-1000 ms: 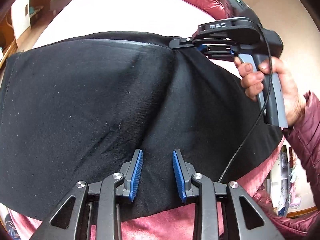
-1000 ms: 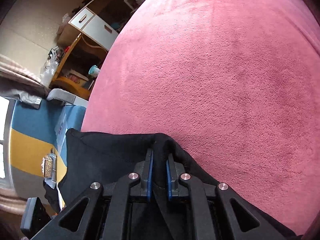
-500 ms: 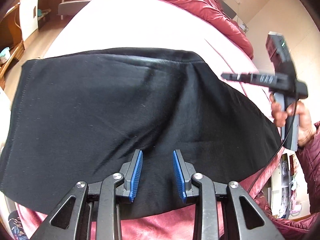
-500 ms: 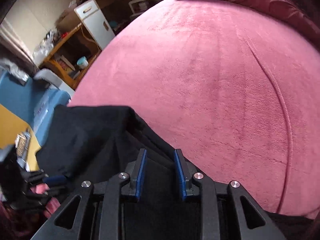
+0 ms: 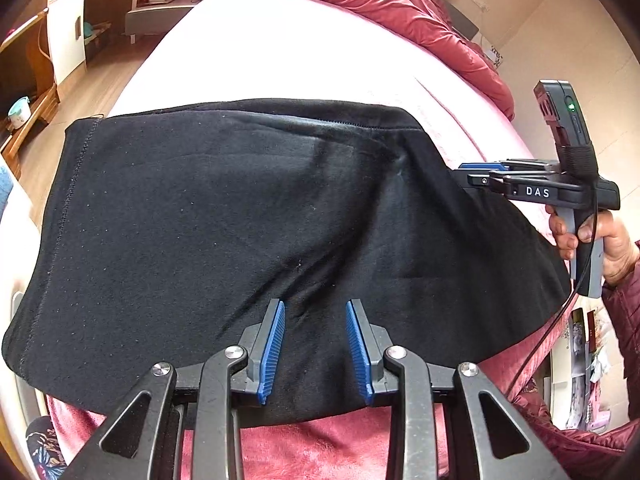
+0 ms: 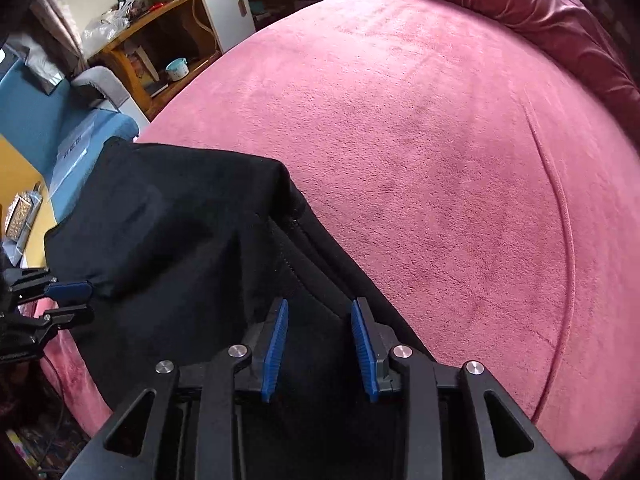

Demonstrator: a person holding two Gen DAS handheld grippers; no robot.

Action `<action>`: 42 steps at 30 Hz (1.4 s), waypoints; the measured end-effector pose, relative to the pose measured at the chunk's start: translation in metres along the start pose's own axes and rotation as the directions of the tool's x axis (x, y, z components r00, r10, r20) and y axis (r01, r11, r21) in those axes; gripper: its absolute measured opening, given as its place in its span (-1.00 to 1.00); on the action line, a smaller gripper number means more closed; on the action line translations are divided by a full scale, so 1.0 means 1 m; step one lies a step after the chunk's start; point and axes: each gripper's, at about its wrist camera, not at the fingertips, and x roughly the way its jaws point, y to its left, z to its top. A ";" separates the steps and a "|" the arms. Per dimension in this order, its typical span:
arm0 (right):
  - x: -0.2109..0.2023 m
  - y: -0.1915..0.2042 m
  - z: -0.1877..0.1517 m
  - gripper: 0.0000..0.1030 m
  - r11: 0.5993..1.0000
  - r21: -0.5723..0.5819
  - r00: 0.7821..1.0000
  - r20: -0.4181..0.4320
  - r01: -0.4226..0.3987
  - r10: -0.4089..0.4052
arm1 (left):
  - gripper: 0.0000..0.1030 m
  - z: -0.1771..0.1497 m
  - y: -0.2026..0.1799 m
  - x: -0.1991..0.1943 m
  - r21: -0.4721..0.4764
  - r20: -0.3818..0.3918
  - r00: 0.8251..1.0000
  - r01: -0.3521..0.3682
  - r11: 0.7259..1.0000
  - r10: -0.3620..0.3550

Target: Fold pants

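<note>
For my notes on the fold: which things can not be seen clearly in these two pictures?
- Pants, left wrist view: near edge hidden behind the left gripper.
- Pants, right wrist view: near part hidden behind the right gripper.
- Layers under the top fold: covered by cloth.
- Left gripper, right wrist view: cut off by the left edge.

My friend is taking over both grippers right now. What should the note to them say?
Left gripper: open, above the near edge of the black pants, holding nothing.
Right gripper: its jaws have just been opening; nothing is pinched between them, and it is above the pants' right end.
Pants: lying folded in a wide band across the pink bed cover.
Left: the band looks wide, so probably fold it smaller and smooth it.
</note>
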 end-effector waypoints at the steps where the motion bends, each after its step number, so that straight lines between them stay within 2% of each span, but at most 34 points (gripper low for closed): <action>1: 0.003 0.003 0.000 -0.35 1.000 -0.021 1.000 -0.010 0.014 -0.014 | -0.38 0.000 0.000 0.000 0.000 0.000 1.000 0.000 1.000 0.000; 5: 0.015 0.013 0.002 -0.38 0.995 -0.076 0.998 -0.023 0.061 -0.063 | -0.38 0.003 -0.012 0.008 0.013 0.000 1.000 -0.005 1.000 0.005; 6: 0.018 0.014 0.003 -0.53 0.994 -0.080 0.997 -0.026 0.071 -0.073 | -0.38 0.003 -0.016 0.012 0.016 -0.002 1.000 -0.008 1.000 0.008; 9: 0.025 0.020 0.007 -0.79 0.990 -0.101 0.994 -0.033 0.098 -0.102 | -0.38 0.004 -0.019 0.017 0.007 -0.006 1.000 -0.012 1.000 0.012; 12: 0.023 0.017 0.010 -0.86 0.991 -0.079 0.994 -0.010 0.110 -0.111 | -0.38 0.006 -0.023 0.021 0.002 0.003 1.000 -0.026 1.000 0.026; 16: 0.016 -0.007 0.012 -0.93 0.992 0.063 0.992 0.051 0.113 -0.116 | -0.38 0.006 -0.019 0.021 -0.025 0.019 0.999 -0.030 0.999 0.030; 18: 0.028 -0.018 0.012 -0.93 0.986 0.130 0.994 0.039 0.100 -0.105 | -0.38 0.006 -0.015 0.024 -0.041 0.010 0.999 -0.036 0.999 0.036; 22: 0.036 -0.014 0.011 -0.92 0.984 0.131 0.990 0.057 0.121 -0.130 | -0.38 0.006 -0.014 0.019 -0.052 0.027 0.998 -0.049 0.997 0.050; 25: 0.026 -0.017 0.003 -0.90 0.983 0.150 0.990 0.069 0.110 -0.121 | -0.38 0.006 -0.007 -0.001 -0.078 0.078 0.996 -0.044 0.996 0.050; 26: 0.022 -0.017 0.002 -0.82 0.982 0.154 0.989 0.076 0.111 -0.124 | -0.38 0.006 -0.001 -0.008 -0.093 0.091 0.994 -0.044 0.995 0.053; 29: -0.001 -0.017 -0.005 -0.30 0.976 0.189 0.985 0.113 0.107 -0.130 | -0.37 0.008 0.028 -0.041 -0.167 0.154 0.981 -0.090 0.982 0.116; 30: -0.009 -0.018 -0.009 -0.21 0.974 0.203 0.982 0.131 0.106 -0.134 | -0.37 0.008 0.044 -0.050 -0.201 0.163 0.978 -0.096 0.975 0.130; 35: -0.045 0.000 -0.039 -0.09 0.965 0.250 0.967 0.220 0.073 -0.131 | -0.27 -0.014 0.109 -0.094 -0.392 0.188 0.951 -0.156 0.907 0.245; 39: -0.057 0.033 -0.074 -0.02 0.972 0.234 0.969 0.238 0.016 -0.073 | -0.17 -0.043 0.147 -0.099 -0.519 0.159 0.964 -0.100 0.849 0.211; 42: -0.050 0.060 -0.105 -0.02 0.978 0.208 0.978 0.206 0.000 -0.044 | -0.16 -0.053 0.152 -0.092 -0.548 0.144 0.976 -0.057 0.834 0.161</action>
